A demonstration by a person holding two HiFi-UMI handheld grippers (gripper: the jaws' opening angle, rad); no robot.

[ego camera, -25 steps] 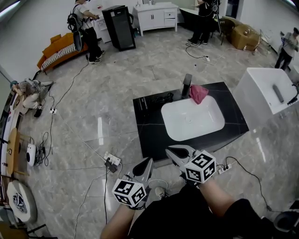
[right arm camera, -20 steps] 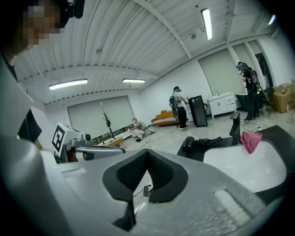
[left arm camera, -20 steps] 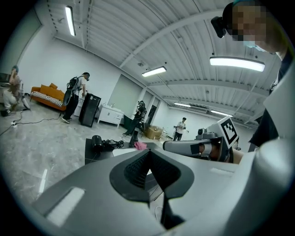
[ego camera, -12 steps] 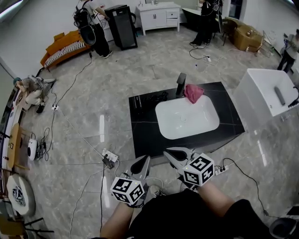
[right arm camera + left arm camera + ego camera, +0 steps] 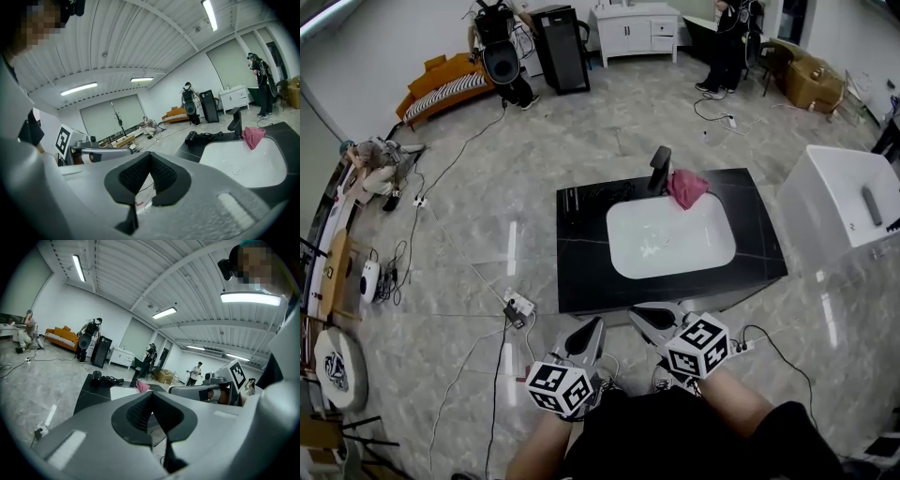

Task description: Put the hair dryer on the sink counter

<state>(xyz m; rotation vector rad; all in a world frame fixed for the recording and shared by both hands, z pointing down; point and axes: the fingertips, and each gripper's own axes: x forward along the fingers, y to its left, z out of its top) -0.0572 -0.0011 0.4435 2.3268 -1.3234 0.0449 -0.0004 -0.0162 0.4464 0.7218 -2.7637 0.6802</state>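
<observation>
Jaws of left gripper (image 5: 596, 324) and right gripper (image 5: 637, 315) are seen pressed together, nothing held — hair dryer (image 5: 573, 200) is noted at sink counter's (image 5: 581, 274) ten-o'clock corner.

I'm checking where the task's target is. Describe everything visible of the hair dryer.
The hair dryer is black with a rounded barrel; its black cord lies tangled beside it. It rests on the black counter near its back left corner, left of the faucet and apart from the white basin.
</observation>
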